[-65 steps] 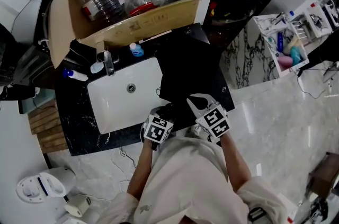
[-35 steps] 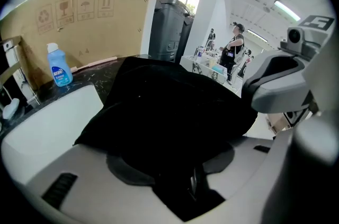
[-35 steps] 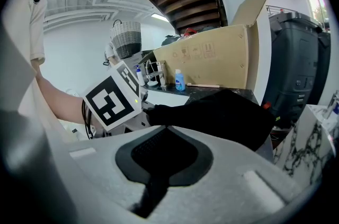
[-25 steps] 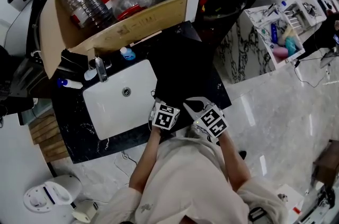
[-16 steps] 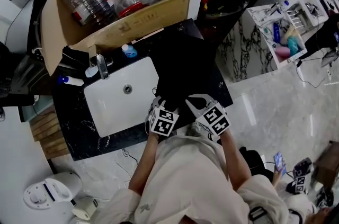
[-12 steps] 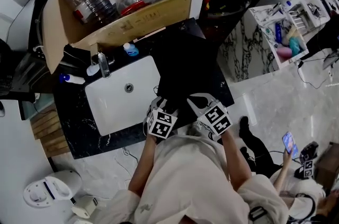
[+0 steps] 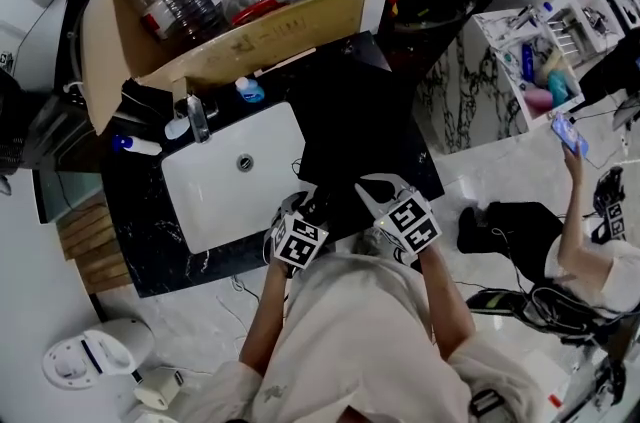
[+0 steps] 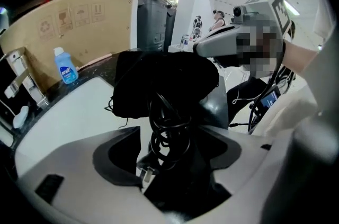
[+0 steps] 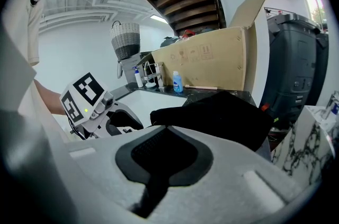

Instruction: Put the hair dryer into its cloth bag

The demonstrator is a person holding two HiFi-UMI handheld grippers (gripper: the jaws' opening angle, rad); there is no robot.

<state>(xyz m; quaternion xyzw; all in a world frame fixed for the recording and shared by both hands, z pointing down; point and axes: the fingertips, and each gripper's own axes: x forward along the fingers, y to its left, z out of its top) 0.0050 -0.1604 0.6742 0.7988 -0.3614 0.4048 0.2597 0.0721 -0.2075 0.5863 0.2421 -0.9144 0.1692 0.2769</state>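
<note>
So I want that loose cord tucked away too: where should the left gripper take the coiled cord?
Probably around the middle of the coiled cord, where the loops bunch into one bundle, coming from the near side, opposite the bag. The left gripper, its jaws opening, straddles it there. Avoid the plug: small and dangling at the low end.

- cloth bag (image 7: 350, 121): plain black, no print
- sink (image 7: 215, 201): white, at 9 o'clock of bag
- countertop (image 7: 150, 246): black, thin white veining (marble-like)
- cardboard box (image 7: 270, 36): tan, at 11 o'clock
- bottle (image 7: 248, 90): blue
</note>
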